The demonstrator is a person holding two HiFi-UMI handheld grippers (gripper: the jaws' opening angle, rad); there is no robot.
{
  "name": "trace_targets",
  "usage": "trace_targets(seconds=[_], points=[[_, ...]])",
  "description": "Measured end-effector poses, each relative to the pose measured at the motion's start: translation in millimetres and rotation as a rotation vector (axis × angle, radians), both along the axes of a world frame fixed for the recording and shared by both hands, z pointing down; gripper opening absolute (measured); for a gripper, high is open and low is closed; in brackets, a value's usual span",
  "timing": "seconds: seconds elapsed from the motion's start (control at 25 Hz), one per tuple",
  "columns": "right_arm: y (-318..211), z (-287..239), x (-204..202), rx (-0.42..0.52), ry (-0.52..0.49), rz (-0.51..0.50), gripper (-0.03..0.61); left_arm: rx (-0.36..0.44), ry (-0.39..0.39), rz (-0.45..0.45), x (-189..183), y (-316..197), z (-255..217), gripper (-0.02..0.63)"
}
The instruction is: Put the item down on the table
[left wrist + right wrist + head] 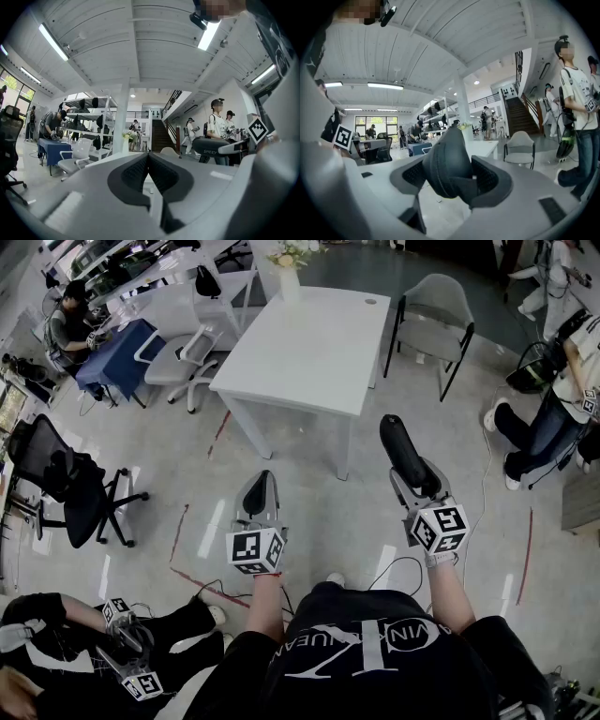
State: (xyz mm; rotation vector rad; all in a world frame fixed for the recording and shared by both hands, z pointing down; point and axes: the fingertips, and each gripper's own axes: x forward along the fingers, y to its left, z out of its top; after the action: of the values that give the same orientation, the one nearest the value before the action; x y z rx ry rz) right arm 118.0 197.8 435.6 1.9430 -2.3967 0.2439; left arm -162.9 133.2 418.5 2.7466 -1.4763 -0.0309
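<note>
The head view looks from above the person's shoulders, forward and steeply down, taking in both outstretched arms, the floor and the white counter (309,343) ahead. 1 camera rides on the left gripper (261,482) and 1 on the right gripper (410,470). Each sits close behind its own jaws and faces about level across the room. All 3 views share the counter, its flower vase (289,277) and the grey chair (436,310). The 2 gripper views also share the staircase (159,133), and each catches the other gripper's marker cube (258,130) at its edge.
</note>
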Motion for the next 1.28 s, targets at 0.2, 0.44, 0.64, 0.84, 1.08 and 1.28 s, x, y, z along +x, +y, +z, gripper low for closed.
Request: trace_targets(seconds=[0.2,0.44,0.64,0.84,1.08,1.28], points=[[-7,3,-5,-0.010,0.003,0.012,0.281,-0.006,-0.001,0.014,-4,-11,2,0.011],[-15,7,-12,-0.011,0.003,0.034,0.281,-0.010,0.003,0.035,-10,-23,7,0.011],[-15,7,-17,-0.008,0.003,0.056,0.281,-0.014,0.002,0.047,-17,-30,11,0.011],[-11,12,-17,-0.016,0.005,0.073,0.281,-0.021,0.019,0.046,-21,-32,17,0.011],[-17,3,-11,0.003,-0.010,0.100,0.281,-0.019,0.026,0.053,-22,-37,15,0.011],[-31,9,-9,0.002,-0.025,0.081,0.281,-0.042,0.026,0.038,-19,-47,25,0.011]])
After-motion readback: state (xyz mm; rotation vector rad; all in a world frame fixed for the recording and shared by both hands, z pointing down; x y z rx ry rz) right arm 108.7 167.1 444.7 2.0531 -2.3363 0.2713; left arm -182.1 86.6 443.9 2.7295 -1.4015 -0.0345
